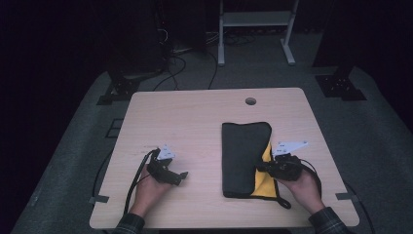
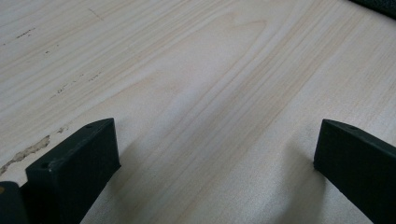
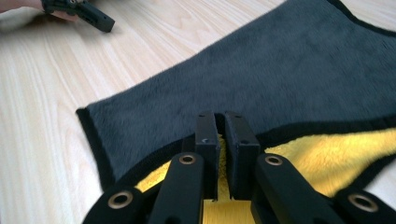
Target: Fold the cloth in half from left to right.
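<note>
A person folds a cloth (image 1: 243, 158) on a pale wooden surface (image 1: 195, 122), a claw in each hand. The cloth, dark grey on one face and yellow on the other, lies right of centre, already doubled into a long strip running from near to far, with a band of yellow showing along its right edge. The right claw (image 1: 267, 168) sits at that edge, near the strip's near end; in the right gripper view its jaws are pressed together on the cloth's bound edge (image 3: 223, 154), where grey meets yellow, apparently to lift the top layer or carry it across for a further fold. The left claw (image 1: 179, 178) rests well apart on bare wood at the near left, jaws spread and holding nothing, as the left gripper view shows; it appears to be waiting its turn, perhaps to pin the strip down. A round hole (image 1: 251, 101) marks the far side of the surface.
</note>
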Demonstrator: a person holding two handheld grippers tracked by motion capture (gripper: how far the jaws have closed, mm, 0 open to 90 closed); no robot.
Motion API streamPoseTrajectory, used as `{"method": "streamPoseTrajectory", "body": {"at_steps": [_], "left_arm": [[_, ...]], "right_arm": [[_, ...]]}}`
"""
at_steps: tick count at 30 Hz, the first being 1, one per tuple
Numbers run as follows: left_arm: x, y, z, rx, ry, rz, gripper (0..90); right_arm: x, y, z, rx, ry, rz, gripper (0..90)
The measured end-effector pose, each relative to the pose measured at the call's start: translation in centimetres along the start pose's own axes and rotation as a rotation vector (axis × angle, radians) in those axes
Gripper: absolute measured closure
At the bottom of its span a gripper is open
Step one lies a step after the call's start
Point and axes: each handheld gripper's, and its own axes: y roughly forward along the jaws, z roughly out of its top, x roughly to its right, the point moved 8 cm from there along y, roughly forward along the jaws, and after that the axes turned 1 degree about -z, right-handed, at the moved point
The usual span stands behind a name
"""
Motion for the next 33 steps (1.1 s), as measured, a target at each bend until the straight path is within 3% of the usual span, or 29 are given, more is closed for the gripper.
{"method": "streamPoseTrajectory", "body": {"at_steps": [8, 15, 19, 24, 28, 33], "left_arm": [[0.0, 0.0, 0.0, -0.001, -0.001, 0.001, 0.0], [0.0, 0.0, 0.0, -0.002, -0.001, 0.002, 0.0], [0.0, 0.0, 0.0, -0.002, -0.002, 0.002, 0.0], [0.0, 0.0, 0.0, -0.001, -0.002, 0.002, 0.0], [0.0, 0.0, 0.0, -0.002, 0.0, 0.001, 0.0], [0.2, 0.0, 0.0, -0.003, 0.011, -0.009, 0.0]], "right_arm": [[0.1, -2.2, -3.0, -0.015, 0.022, -0.031, 83.4], [0.3, -3.2, -4.9, -0.041, 0.048, -0.042, 76.2], [0.3, -4.5, -4.9, 0.007, 0.057, -0.052, 68.5], [0.8, -5.5, -4.5, 0.054, 0.071, -0.066, 69.2], [0.9, -4.1, -4.7, 0.012, 0.05, -0.049, 69.8], [0.4, -2.6, -6.2, -0.094, 0.007, -0.041, 65.2]]}}
